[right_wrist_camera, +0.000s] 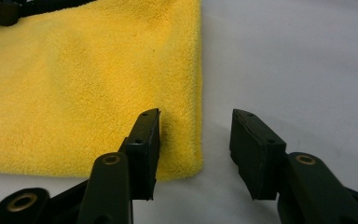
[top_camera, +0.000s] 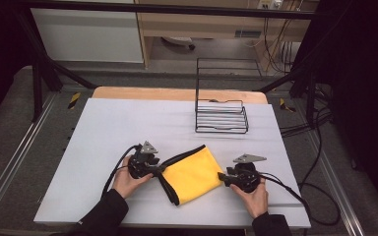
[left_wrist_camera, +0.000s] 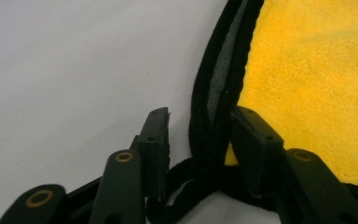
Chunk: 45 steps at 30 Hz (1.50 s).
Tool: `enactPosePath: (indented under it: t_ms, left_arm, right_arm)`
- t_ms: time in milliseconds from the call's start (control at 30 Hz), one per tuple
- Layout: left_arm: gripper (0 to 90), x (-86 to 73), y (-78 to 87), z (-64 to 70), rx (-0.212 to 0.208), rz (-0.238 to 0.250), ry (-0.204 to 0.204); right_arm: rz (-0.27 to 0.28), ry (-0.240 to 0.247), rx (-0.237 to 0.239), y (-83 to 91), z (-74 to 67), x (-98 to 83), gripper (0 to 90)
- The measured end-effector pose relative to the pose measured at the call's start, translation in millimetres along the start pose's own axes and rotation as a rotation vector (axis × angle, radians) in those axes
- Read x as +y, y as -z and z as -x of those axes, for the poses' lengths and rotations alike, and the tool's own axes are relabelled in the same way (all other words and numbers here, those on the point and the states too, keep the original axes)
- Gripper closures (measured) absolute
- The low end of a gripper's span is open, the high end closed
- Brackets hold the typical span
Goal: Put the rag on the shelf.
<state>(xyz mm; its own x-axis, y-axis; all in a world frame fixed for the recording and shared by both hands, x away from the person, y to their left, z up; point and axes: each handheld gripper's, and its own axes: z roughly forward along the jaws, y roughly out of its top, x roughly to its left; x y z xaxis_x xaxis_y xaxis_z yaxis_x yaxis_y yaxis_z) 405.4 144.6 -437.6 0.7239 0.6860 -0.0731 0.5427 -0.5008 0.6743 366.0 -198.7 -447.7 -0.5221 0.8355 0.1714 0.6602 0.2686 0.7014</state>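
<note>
on the white table [top_camera: 128, 123], yellow cloth [top_camera: 194, 172] lying diagonally, left claw [left_wrist_camera: 200, 140] part-open astride its black hem, right claw [right_wrist_camera: 196, 140] part-open astride its corner

The folded yellow microfibre cloth [top_camera: 193, 173] lies on the white surface [top_camera: 118, 128] (near its front edge), with the black wire rack [top_camera: 221, 116] behind it.

A black wire rack [top_camera: 221, 117] stands upright on the white table top [top_camera: 128, 123], right of centre in the upper half of the frame, its tall back frame rising behind it. A wooden edge [top_camera: 142, 93] shows along the table's far side. Dark cables [top_camera: 320, 128] trail at the right. Light cabinets [top_camera: 88, 37] occupy the top left.
</note>
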Motion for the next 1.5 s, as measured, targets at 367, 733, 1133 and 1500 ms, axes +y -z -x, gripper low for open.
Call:
enactPosePath:
  t_ms: [367,733,1133,1500]
  left_arm:
    - [66.7,0.2,-6.2,4.2,-0.038,-0.024,0.015]
    - [76.8,2.8,-2.4,9.8,-0.032,-0.043,0.007]
    - [77.5,-6.9,12.6,36.9,-0.006,-0.012,0.087]
    - [75.4,-12.6,9.1,47.0,0.019,0.034,0.072]
  right_arm:
    - [-0.032,-0.081,0.029,-2.4,-3.4,-1.8,70.1]
    - [-0.042,-0.115,0.084,-1.4,5.7,8.7,84.7]
    - [-0.013,0.05,0.03,-19.5,18.8,42.4,84.1]
    - [0.053,0.152,0.026,-49.5,27.3,61.7,83.3]
